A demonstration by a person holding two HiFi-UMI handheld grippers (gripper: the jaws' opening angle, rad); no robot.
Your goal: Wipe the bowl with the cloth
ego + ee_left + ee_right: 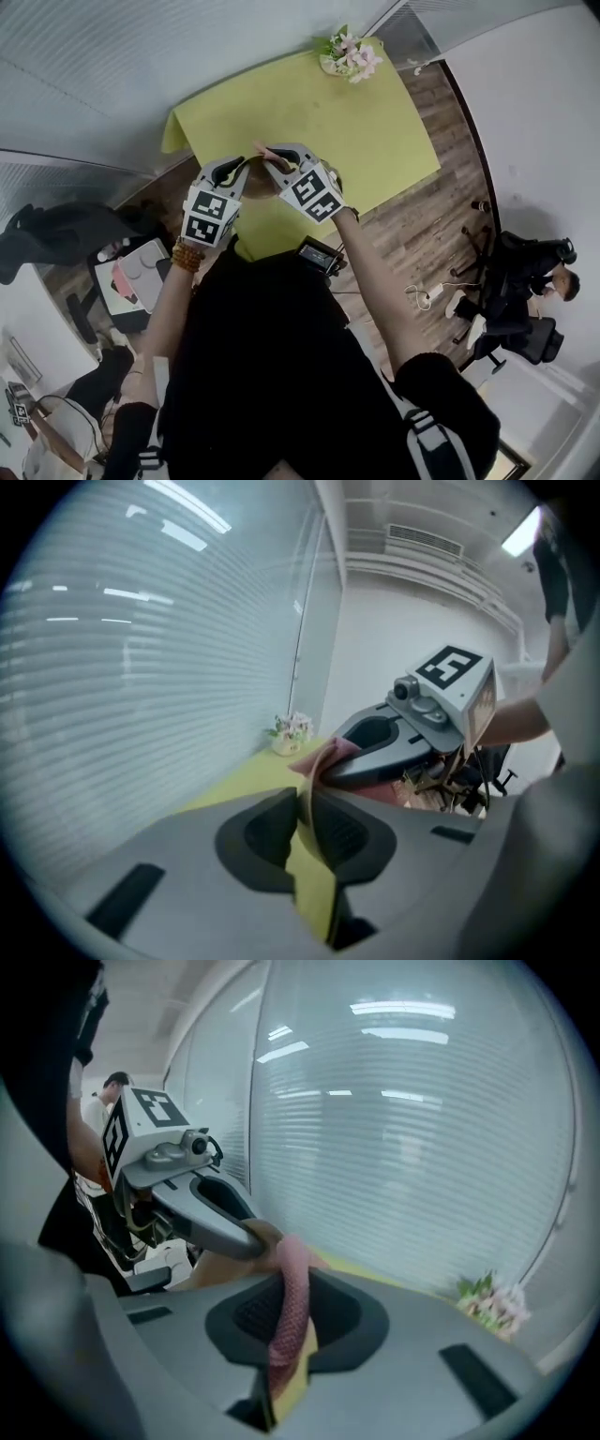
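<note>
1. Head view: a person holds the left gripper (246, 161) and the right gripper (271, 157) tip to tip above the yellow-green table (366, 122), well clear of its surface. The bowl (252, 178) and the cloth (265, 150) sit between the two tools.
2. Left gripper view: the jaws are pressed together on the bowl's thin tan rim. An edge grip like this likely leaves the inside open to the other tool.
3. Right gripper view: the jaws pinch a fold of the pink cloth, which bulges past the tips against the bowl. That puts fabric, not plastic, at the contact.
4. Holding both off the table probably lets either wrist turn freely. Wiping looks to be just at its start.
5. A vase of flowers (349, 54) stands at the table's far edge, well apart from the work.
</note>
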